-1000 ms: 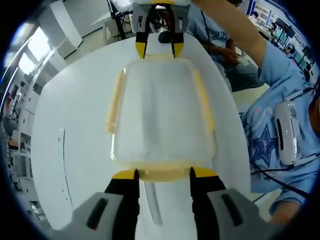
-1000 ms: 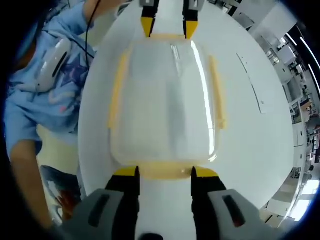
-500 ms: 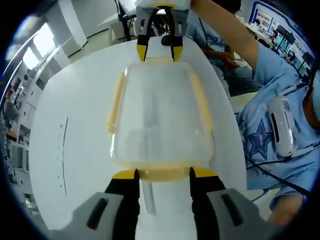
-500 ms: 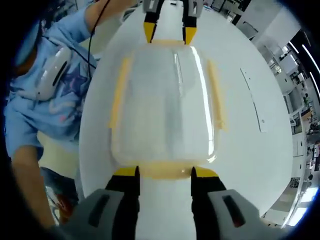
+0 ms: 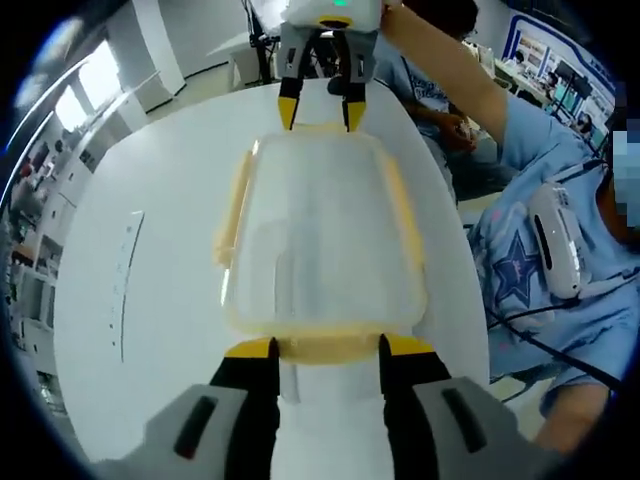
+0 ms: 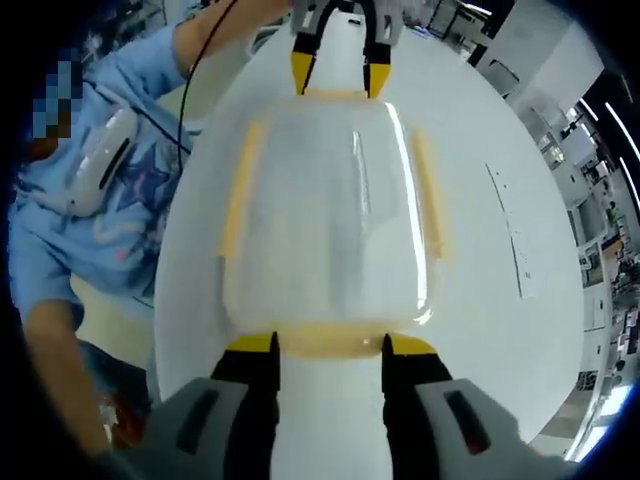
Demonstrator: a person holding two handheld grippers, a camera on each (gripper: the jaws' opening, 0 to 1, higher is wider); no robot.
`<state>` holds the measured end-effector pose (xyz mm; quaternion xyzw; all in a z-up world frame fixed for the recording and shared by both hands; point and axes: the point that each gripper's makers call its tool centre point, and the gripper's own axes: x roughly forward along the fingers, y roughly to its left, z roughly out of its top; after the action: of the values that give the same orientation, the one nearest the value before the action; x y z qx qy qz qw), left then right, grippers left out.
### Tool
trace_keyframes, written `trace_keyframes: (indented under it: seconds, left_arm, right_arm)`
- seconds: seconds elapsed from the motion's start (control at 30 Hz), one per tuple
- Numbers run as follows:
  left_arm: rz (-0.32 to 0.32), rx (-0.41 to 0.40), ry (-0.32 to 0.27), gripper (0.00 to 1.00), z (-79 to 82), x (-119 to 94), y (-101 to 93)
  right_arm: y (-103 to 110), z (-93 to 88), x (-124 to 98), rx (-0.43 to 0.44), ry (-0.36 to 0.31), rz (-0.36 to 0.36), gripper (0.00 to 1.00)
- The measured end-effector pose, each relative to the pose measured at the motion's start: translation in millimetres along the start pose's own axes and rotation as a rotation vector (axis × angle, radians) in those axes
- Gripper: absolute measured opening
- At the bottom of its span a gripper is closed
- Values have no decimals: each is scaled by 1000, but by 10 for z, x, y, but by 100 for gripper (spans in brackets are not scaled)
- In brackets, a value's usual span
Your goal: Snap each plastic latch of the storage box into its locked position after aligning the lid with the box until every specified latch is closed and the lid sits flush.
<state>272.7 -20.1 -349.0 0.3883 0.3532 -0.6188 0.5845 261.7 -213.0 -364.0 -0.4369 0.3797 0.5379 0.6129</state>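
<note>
Left gripper (image 5: 325, 347): grey body, black jaws, yellow tips; right gripper (image 6: 327, 343) alike. At three o'clock, person's light-blue shirt (image 5: 520, 250), star print, white device (image 5: 555, 240).

White round table (image 5: 150, 330) under a lidded storage box (image 5: 318, 240).

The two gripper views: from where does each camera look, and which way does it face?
Left gripper view: rides the left gripper, looks along the storage box at the right gripper; person's sleeve at right.
Right gripper view: rides the right gripper, faces the opposite way, toward the left gripper; sleeve at left.
Shared: box, white table, both grippers.
</note>
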Motion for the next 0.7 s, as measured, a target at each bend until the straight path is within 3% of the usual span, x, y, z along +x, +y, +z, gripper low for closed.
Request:
trace_keyframes:
  seconds: [0.17,0.7]
  left_arm:
    - [-7,-11,-7,39,-147,-32,-56]
    - [4,-69,-24,39,-494,-197,-114]
  right_arm:
    - [37,133,96,-7,-44,8,39]
    - [1,493,267,-52,-82,25,39]
